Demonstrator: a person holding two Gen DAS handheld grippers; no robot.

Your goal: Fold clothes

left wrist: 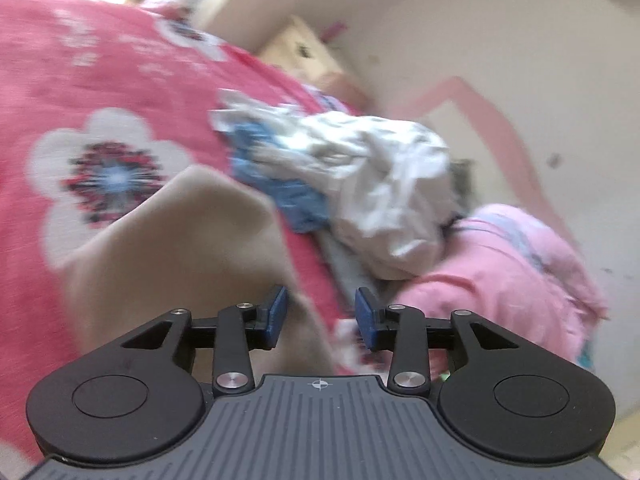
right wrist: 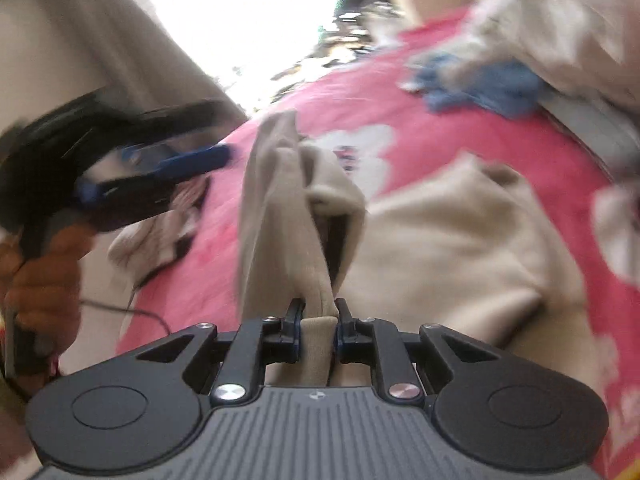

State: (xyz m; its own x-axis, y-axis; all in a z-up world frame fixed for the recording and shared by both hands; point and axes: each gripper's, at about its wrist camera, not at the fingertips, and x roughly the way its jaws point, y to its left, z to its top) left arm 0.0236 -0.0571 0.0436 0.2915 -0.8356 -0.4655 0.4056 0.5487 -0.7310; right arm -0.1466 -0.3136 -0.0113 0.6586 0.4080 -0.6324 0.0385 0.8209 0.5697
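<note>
A beige garment lies spread on a pink floral bedspread. My right gripper is shut on a bunched fold of it, and the cloth rises from the bed into the jaws. In the left wrist view my left gripper is open with nothing between its blue pads, hovering above the beige garment. The right wrist view also shows the left gripper, blurred at the left and held by a hand in an orange glove.
A crumpled pile with a white garment and a blue garment sits on the bedspread near the wall. Beside it lies a pink bundle. A cardboard box stands behind. A thin cable hangs at the bed's edge.
</note>
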